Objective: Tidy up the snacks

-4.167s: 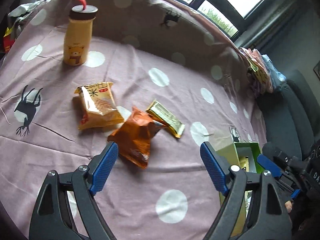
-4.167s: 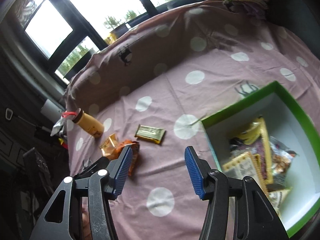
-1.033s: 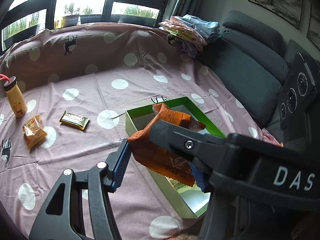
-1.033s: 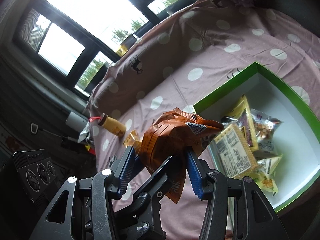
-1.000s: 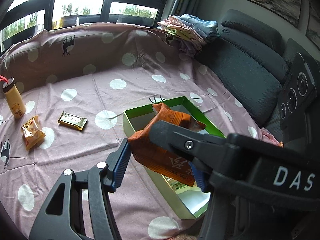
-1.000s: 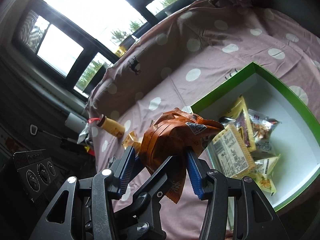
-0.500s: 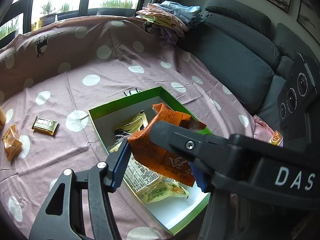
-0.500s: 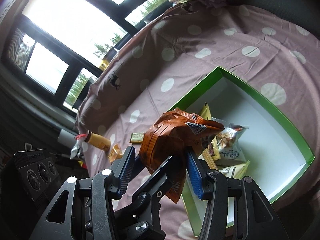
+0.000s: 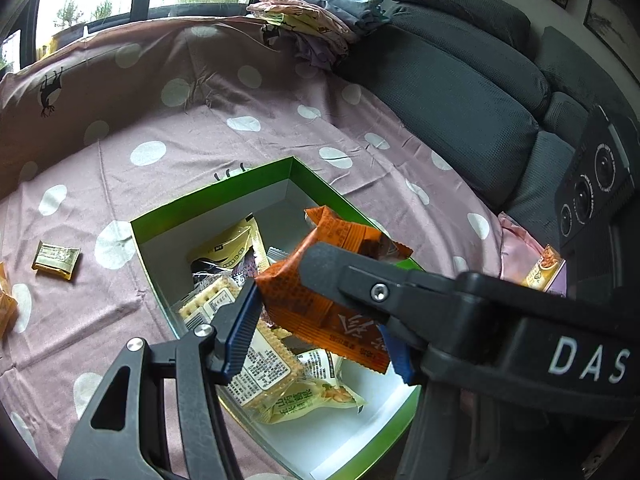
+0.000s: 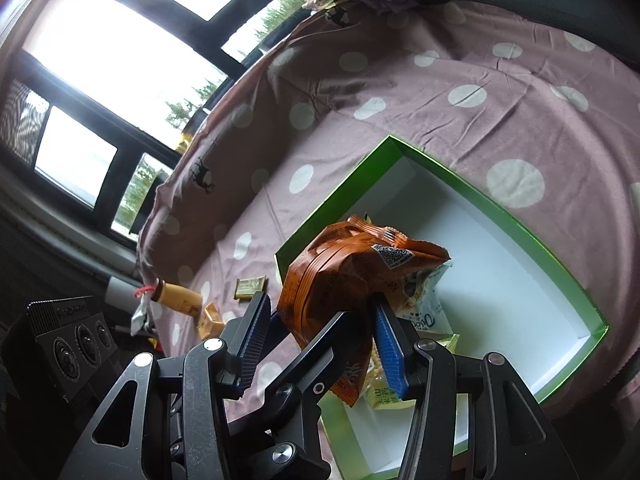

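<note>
Both claws grip the crinkled orange foil snack packet (image 9: 320, 300) at once, left claw (image 9: 320, 328) and right claw (image 10: 320, 344) each clamped on it, holding it above the green-rimmed white cardboard box (image 9: 208, 196). Below lie cracker packs (image 9: 260, 364); a small gold wrapped bar (image 9: 56, 256) sits on the pink polka-dot cloth (image 9: 180, 128).

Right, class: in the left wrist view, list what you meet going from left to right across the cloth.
Orange-yellow snack pack at the edge → gold wrapped bar → green box → orange snack bag held over it → small packet by the sofa.
</note>
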The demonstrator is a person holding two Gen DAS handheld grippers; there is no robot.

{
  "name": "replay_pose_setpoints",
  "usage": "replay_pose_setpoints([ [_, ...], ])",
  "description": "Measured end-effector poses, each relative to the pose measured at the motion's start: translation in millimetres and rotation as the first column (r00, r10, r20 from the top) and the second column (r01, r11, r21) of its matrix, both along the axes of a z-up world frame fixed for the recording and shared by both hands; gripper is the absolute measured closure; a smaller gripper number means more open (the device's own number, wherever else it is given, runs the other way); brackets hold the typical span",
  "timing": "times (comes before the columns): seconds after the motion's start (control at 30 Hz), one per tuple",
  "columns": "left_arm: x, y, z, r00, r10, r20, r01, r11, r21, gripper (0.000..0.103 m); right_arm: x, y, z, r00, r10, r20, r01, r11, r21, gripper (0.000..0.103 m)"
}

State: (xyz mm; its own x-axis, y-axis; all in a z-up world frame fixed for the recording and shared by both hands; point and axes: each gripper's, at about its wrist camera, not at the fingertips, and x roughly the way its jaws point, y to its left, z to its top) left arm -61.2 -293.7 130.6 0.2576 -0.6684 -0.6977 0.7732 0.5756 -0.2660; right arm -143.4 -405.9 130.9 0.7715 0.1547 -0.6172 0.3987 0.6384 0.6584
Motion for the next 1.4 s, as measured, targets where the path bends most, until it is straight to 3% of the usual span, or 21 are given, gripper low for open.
replay_pose_setpoints([
  [0.27, 19.3, -9.8, 9.2, 1.000, -0.006, 0.007, 0.006, 0.999, -0.036, 0.045, 9.5, -14.7, 8.9, 0.997, -0.054, 0.059, 0.055, 0.998, -0.015, 0.049],
  [0.53, 29.0, -9.0, -5.8, 0.999, -0.022, 0.048, 0.022, 1.000, 0.011, 0.045, 24.6, -10.2, -7.1, 0.993, -0.061, 0.098, 0.061, 0.998, 0.002, 0.049],
  [1.03, 29.4, -38.7, -29.8, 0.998, -0.058, -0.018, 0.059, 0.996, 0.067, 0.045, 14.8, -38.4, -40.1, 0.990, -0.128, 0.057, 0.121, 0.987, 0.107, 0.049],
  [1.4, 33.7, -50.8, -47.5, 0.988, -0.071, -0.135, 0.085, 0.992, 0.097, 0.043, 11.4, -49.0, -51.3, 0.986, -0.167, 0.010, 0.165, 0.980, 0.109, 0.049],
])
